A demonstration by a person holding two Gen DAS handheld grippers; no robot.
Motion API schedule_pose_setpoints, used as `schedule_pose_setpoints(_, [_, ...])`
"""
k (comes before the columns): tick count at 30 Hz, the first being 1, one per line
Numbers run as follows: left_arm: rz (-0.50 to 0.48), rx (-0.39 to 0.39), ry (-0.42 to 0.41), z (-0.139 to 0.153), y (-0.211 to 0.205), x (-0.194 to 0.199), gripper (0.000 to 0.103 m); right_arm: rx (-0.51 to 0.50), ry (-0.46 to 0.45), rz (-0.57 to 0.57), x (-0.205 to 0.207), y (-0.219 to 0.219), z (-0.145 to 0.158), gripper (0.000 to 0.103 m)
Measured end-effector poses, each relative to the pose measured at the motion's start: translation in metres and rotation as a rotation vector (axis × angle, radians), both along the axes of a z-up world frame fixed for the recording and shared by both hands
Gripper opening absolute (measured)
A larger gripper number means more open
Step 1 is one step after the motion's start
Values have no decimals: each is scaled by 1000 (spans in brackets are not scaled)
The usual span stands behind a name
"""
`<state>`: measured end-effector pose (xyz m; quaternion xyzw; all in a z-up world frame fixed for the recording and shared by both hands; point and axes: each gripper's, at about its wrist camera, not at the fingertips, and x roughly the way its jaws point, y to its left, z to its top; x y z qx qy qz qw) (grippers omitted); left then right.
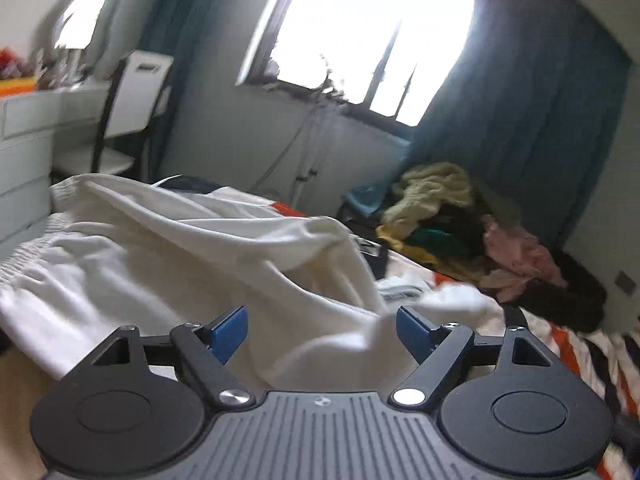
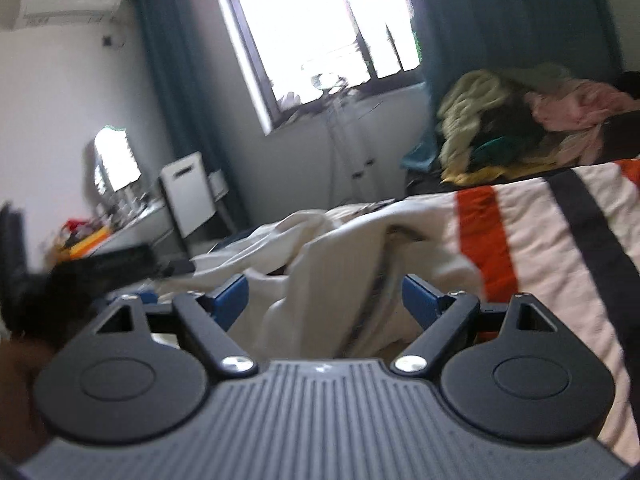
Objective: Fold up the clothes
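Observation:
A white garment (image 1: 180,264) lies crumpled on the bed, spreading from the left toward the middle. My left gripper (image 1: 322,330) is open, its blue pads wide apart, with a fold of the white cloth lying between them. In the right wrist view the same white garment (image 2: 320,264) lies bunched on the striped bedspread (image 2: 540,240). My right gripper (image 2: 324,300) is open too, low over the cloth, with white fabric between its blue pads.
A pile of mixed clothes (image 1: 460,224) sits at the far side of the bed, also in the right wrist view (image 2: 520,128). A white chair (image 1: 132,112) and a cluttered desk (image 1: 48,104) stand left. A window (image 1: 360,32) and blue curtains are behind.

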<state>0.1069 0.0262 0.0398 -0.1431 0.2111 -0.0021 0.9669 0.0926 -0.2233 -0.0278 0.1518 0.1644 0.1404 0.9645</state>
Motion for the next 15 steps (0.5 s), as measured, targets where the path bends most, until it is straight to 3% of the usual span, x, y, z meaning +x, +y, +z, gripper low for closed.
schedule_pose_setpoints(2, [7,72,-26,-21,-14,-6,83,-8,-32,-51,-2,-7,-17,86])
schedule_pose_setpoints(4, [-21,86,-17,-34,-22,-6,83,7,-19,-80,3,-13,-29,87])
schedule_pose_setpoints(9, [-13,93,-12,-44,-19,-4,83,64,-6,-123,19,-17,-35,86])
schedule_pose_setpoints(12, [-21,65,27,-50,-13,2,83,4,-27,-144,19,-7,-36,86])
schedule_pose_setpoints(15, [-32,20,58,-49,-5,7,83,-20,18,-142,19,-4,-42,86])
